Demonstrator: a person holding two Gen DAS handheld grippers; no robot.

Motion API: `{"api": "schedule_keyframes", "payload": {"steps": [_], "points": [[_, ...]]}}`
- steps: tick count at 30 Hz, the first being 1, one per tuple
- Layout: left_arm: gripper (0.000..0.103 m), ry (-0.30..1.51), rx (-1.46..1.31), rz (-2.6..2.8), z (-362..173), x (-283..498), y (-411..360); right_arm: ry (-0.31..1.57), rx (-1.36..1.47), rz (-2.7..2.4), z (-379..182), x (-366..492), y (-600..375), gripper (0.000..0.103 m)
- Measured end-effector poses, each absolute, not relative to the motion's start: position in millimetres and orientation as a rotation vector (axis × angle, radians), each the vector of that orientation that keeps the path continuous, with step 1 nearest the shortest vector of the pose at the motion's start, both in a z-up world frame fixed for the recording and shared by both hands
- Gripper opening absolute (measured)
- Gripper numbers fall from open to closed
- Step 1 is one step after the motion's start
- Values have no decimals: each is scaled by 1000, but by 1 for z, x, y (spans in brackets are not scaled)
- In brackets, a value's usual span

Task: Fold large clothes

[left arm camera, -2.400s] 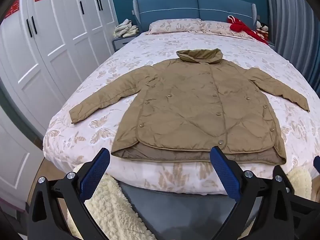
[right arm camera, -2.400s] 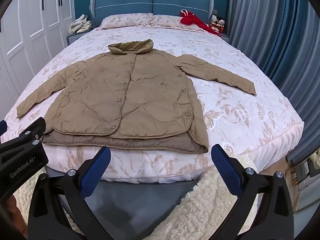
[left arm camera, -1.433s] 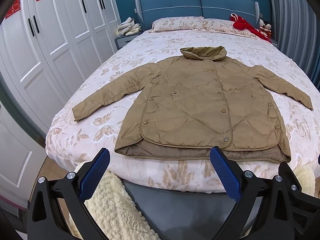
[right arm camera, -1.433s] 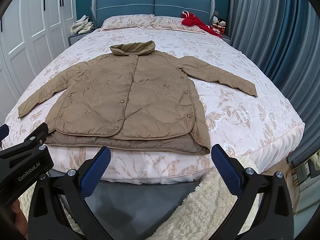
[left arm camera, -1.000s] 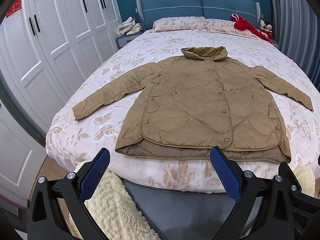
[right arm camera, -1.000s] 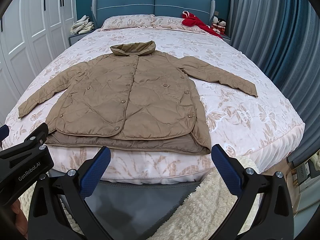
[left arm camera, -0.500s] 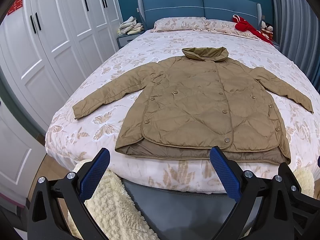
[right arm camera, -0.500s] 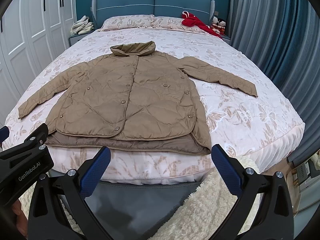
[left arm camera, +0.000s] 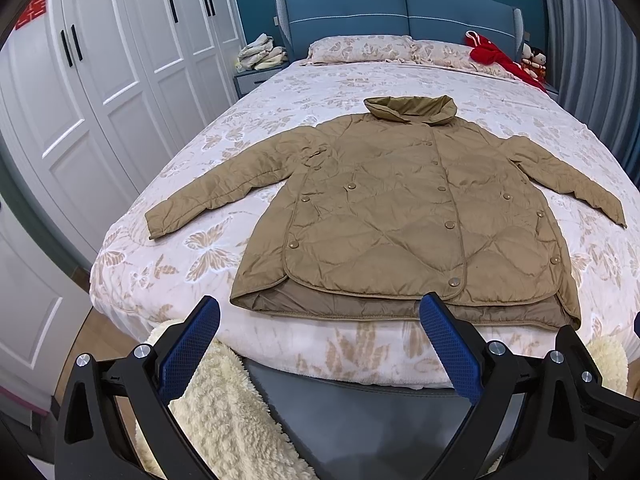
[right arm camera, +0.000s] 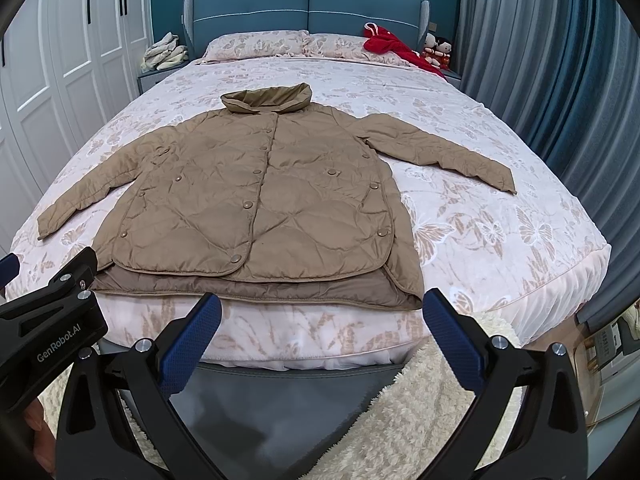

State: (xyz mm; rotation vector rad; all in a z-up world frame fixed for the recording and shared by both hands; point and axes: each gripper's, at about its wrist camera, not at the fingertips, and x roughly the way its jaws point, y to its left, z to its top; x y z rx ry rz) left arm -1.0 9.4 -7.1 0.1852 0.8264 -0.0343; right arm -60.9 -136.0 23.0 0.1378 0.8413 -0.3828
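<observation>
Bedroom with a floral-covered bed [left arm camera: 168,276] ahead of both my tongs, white wardrobe doors [left arm camera: 100,80] off to the left. Beyond the tips, a tan quilted jacket [left arm camera: 408,216] lies flat and buttoned, front up. Its long axis runs straight away from me: hem nearest the tongs at the bed's foot, collar [left arm camera: 410,109] pointing toward the blue headboard [left arm camera: 400,12]. Sleeves spread out to either side. My left tongs [left arm camera: 320,340] gape wide, holding nothing, short of the hem. My right tongs [right arm camera: 322,338] likewise stand fully apart and empty.
</observation>
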Motion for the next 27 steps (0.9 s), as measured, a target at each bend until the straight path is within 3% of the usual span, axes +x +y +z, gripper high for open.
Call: {"api": "schedule_keyframes", "payload": {"steps": [27], "points": [[98, 825, 184, -34, -7, -1, 10, 851, 142, -378, 22, -58, -133, 98]]}}
